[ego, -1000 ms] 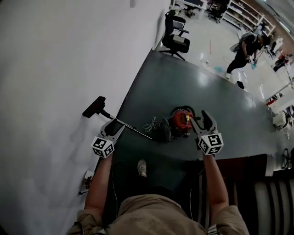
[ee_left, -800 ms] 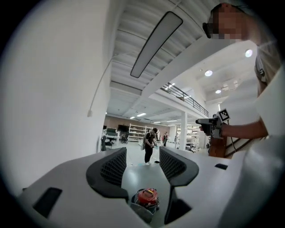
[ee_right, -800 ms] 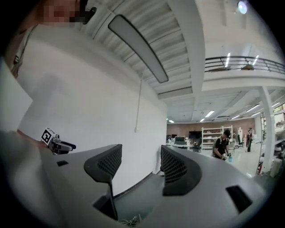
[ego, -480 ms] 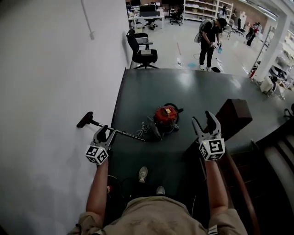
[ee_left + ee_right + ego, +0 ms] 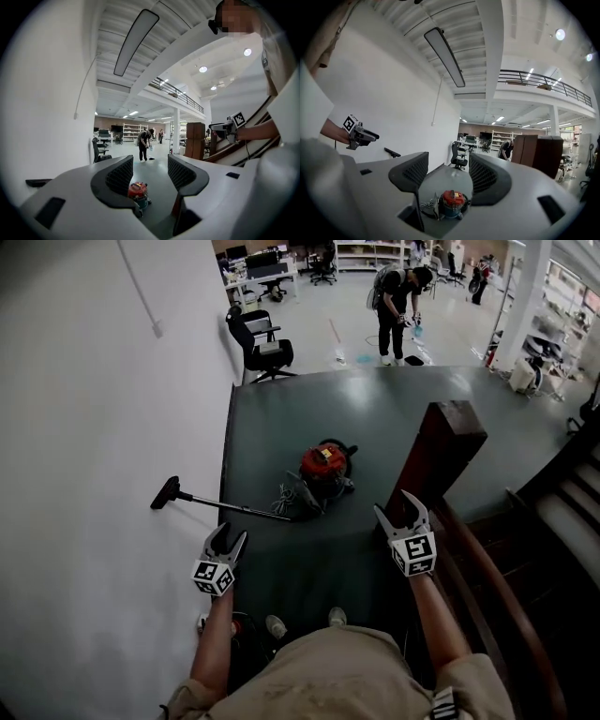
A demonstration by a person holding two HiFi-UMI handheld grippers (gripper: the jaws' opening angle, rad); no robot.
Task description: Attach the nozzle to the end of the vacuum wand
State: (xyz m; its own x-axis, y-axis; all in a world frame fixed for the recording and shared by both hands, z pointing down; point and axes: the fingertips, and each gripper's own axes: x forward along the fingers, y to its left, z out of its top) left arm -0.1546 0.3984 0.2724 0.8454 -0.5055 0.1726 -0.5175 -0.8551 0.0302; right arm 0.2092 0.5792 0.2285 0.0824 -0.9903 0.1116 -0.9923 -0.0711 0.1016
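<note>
Stage: approach by the look of it, nothing gripped | left gripper (image 5: 228,536) jaws wide apart, empty | right gripper (image 5: 397,506) likewise wide, empty, probably kept free for two parts | farther off on floor (image 5: 394,418): red vacuum (image 5: 323,463) | wand (image 5: 234,509) angled toward wall (image 5: 94,427), nozzle (image 5: 169,491) at far tip, joined or loose unclear.
</note>
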